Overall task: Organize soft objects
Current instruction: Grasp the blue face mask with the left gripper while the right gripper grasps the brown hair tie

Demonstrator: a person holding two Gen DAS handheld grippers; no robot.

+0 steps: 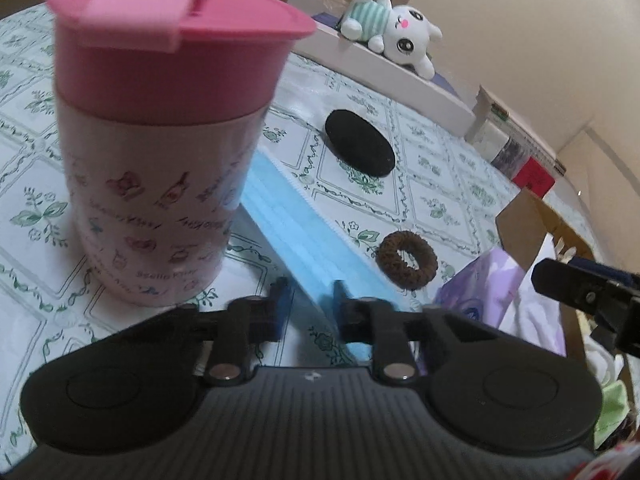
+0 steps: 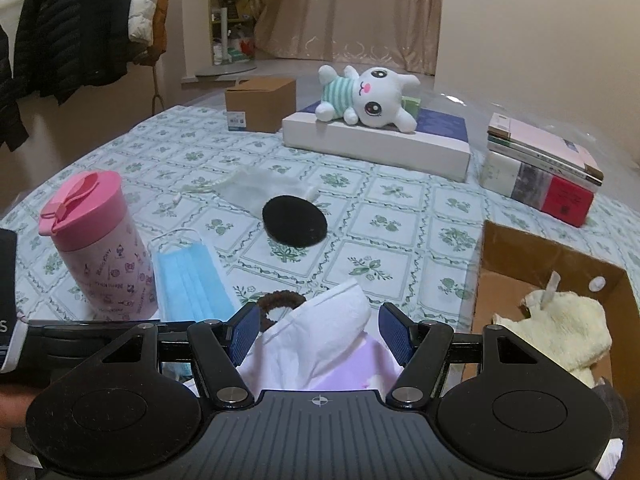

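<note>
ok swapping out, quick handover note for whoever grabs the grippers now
Left gripper: open, empty, low over the blue face mask beside the pink cup.
Right gripper: open, around the white tissue sticking up from the purple pack, not gripping.
Done: cream cloth lies in the cardboard box.
Left on the table: mask, brown scrunchie, black oval pad, plush cat on the flat white box.

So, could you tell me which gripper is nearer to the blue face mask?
Left. The left gripper hovers open directly over the blue face mask's near end, while the right gripper sits open off to its side, around a white tissue.
</note>
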